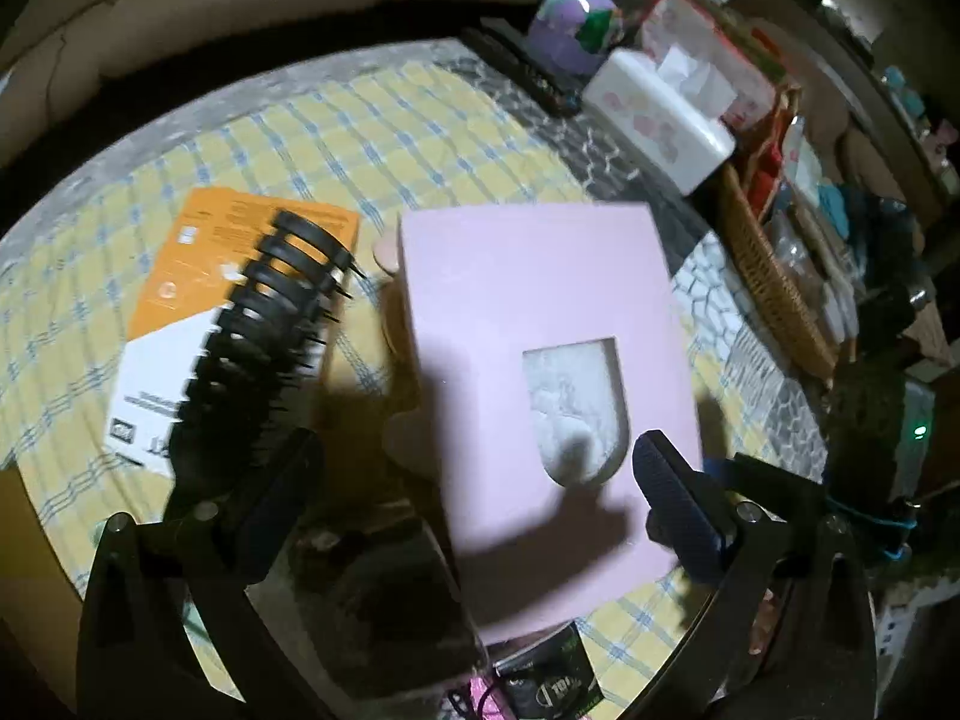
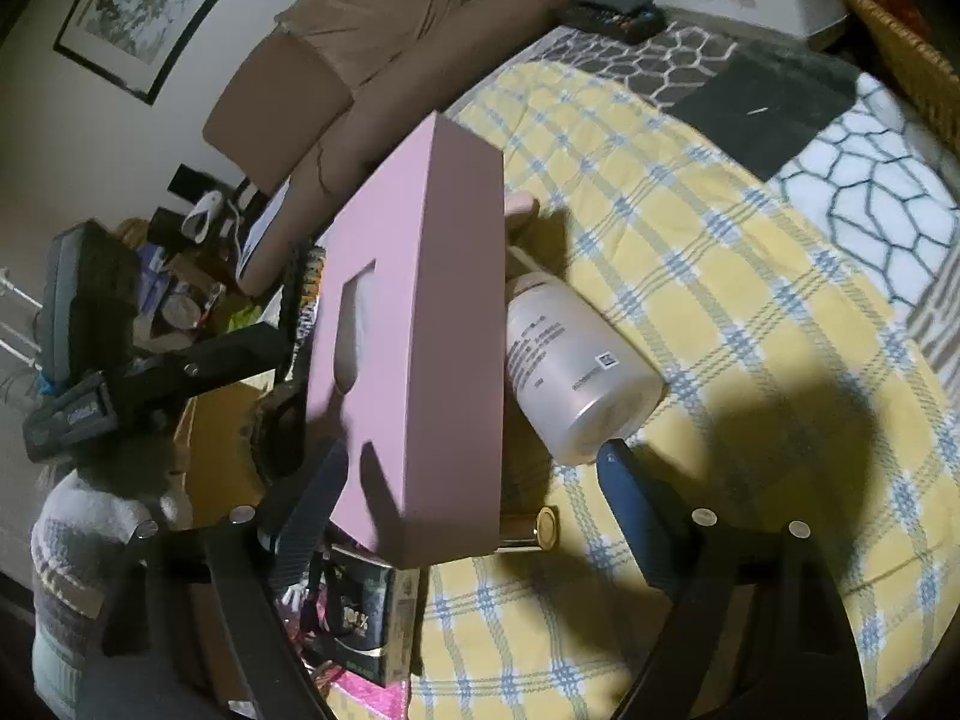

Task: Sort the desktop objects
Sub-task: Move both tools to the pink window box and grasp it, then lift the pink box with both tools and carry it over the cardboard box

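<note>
The round counter (image 2: pixel 780 276) is covered by a yellow cloth checked with blue and white; a grey and white honeycomb-patterned cloth shows at its far side. Lying on it are an orange and white box (image 1: pixel 198 300) with a black comb (image 1: pixel 264 324) across it, a white bottle (image 2: pixel 576 372) on its side, a small gold tube (image 2: pixel 531 531), a dark square mat (image 2: pixel 762 108), a remote control (image 2: pixel 612 15) and a white tissue box (image 1: pixel 654 120) near the far edge.

Room, dim, lit from above: tan sofa (image 2: pixel 360 30) stood at twelve o'clock beyond the table; framed picture (image 2: pixel 150 6) hung on pale wall (image 2: pixel 198 96) at ten o'clock; cluttered shelving (image 1: pixel 888 138) ran along three o'clock.
</note>
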Demonstrator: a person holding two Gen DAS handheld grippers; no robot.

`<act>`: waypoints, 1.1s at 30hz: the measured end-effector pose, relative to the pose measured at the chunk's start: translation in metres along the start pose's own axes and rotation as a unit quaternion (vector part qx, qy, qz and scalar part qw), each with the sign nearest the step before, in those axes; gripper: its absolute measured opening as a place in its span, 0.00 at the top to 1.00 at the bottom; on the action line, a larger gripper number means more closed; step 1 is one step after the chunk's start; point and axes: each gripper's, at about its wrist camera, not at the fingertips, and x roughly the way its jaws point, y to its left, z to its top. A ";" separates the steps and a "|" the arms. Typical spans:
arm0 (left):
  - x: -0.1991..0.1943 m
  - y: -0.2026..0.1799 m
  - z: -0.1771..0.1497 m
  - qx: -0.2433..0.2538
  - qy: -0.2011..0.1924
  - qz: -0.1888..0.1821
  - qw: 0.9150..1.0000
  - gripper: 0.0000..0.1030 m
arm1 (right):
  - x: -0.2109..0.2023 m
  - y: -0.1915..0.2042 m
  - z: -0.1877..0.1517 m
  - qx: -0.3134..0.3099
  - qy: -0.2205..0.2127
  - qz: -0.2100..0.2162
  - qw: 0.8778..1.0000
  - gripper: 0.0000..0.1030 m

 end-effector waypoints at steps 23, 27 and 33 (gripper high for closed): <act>-0.039 -0.002 -0.013 -0.042 -0.060 -0.111 0.991 0.23 | -0.031 0.052 0.002 -0.059 -0.033 0.027 0.997 0.42; -0.069 0.010 -0.026 -0.058 -0.090 -0.136 0.985 0.23 | -0.048 0.090 -0.002 -0.101 -0.048 0.026 0.993 0.42; -0.116 0.022 -0.046 -0.064 -0.131 -0.146 0.978 0.23 | -0.064 0.146 -0.018 -0.160 -0.060 0.014 0.985 0.42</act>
